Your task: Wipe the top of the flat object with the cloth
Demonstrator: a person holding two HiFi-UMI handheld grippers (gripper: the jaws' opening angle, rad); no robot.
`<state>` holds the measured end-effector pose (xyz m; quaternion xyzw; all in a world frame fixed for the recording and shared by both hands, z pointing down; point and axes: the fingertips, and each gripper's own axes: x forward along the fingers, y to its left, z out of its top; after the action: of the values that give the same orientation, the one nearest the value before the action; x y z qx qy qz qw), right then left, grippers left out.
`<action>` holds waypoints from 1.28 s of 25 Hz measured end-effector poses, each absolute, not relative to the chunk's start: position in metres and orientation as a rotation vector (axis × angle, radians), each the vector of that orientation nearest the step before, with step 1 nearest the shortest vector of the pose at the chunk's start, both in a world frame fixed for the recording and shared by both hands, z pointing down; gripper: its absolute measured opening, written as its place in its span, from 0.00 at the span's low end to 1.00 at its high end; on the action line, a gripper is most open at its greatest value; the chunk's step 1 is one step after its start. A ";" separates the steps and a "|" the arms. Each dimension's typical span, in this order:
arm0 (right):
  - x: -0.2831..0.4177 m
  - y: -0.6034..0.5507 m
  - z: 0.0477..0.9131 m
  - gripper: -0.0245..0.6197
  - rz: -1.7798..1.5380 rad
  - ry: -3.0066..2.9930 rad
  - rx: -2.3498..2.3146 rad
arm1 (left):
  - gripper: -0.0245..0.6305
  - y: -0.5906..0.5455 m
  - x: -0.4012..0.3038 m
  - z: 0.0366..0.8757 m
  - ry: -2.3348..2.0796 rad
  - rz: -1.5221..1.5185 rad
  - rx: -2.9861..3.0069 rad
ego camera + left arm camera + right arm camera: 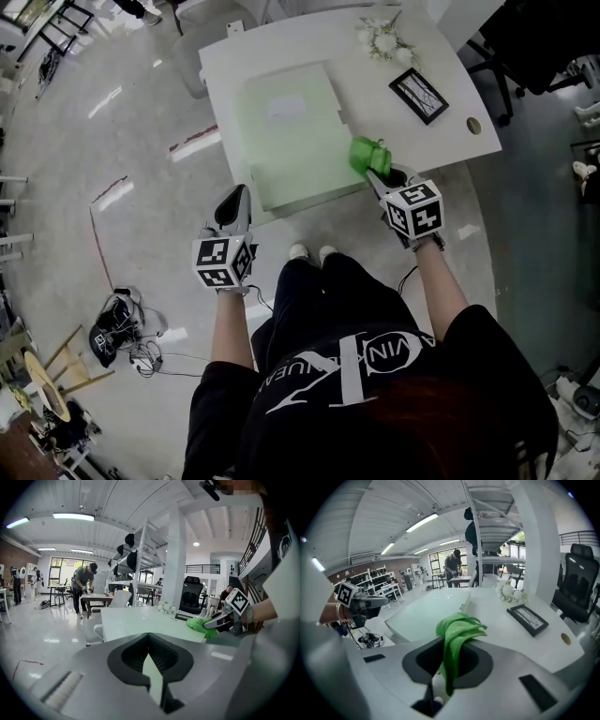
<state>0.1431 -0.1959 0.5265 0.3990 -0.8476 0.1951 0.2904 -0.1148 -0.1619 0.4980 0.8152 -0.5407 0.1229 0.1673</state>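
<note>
A pale green flat board [291,131] lies on the white table [441,141], reaching its near edge. My right gripper [375,174] is shut on a bright green cloth [367,155] at the board's near right corner. In the right gripper view the cloth [457,631] drapes out of the jaws above the board [426,613]. My left gripper [237,195] hangs off the table's near edge by the board's near left corner, its jaws together with nothing held. The left gripper view looks across the board [140,620] to the cloth [201,623] and the right gripper [214,619].
White flowers [384,39], a black picture frame [419,95] and a round cable hole [473,125] occupy the table's right side. A dark office chair [525,47] stands at the far right. Cables and a bag [117,328] lie on the floor at left.
</note>
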 end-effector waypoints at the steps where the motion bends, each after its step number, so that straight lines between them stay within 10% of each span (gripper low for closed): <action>1: 0.146 -0.200 0.524 0.11 0.506 -2.256 1.079 | 0.05 -0.162 -0.116 0.496 -1.549 0.345 2.319; 32: 0.111 -0.250 0.361 0.11 0.023 -2.654 1.228 | 0.05 -0.157 -0.192 0.357 -2.111 0.061 2.333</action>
<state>0.1106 -0.2501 0.3607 0.4174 -0.9022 0.0077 0.1083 -0.1919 -0.1571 0.3568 0.7414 -0.6707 0.0195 -0.0026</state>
